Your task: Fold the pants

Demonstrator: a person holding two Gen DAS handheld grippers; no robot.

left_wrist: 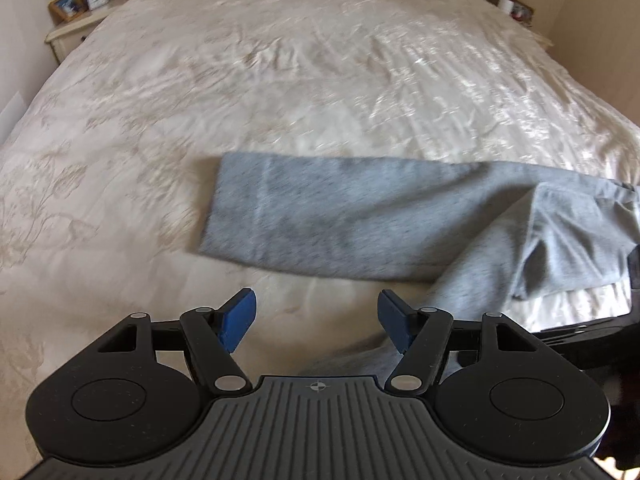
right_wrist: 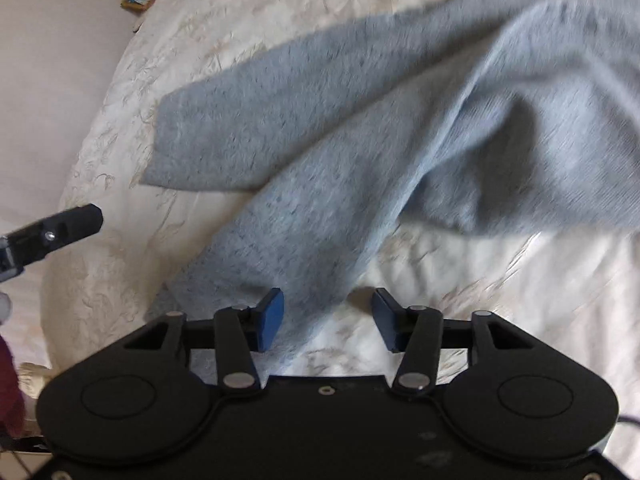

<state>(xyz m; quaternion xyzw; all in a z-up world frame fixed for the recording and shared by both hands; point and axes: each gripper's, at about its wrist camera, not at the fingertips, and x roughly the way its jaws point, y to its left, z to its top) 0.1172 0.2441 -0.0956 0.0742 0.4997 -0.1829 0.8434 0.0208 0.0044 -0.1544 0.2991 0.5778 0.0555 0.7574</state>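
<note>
**Grey pants spread on the bed, both grippers empty**

The pants lie on the bed, legs splayed in a V, one leg running toward the near edge. The left gripper hovers there, fingers apart. The right gripper has fingers apart too, over that leg's end, gripping nothing.

Pants showing heathered grey with darker flecks. Bedspread showing cream with a faint beige floral pattern, glinting in places. Both grippers, left and right, showing black bodies and blue pads.
</note>
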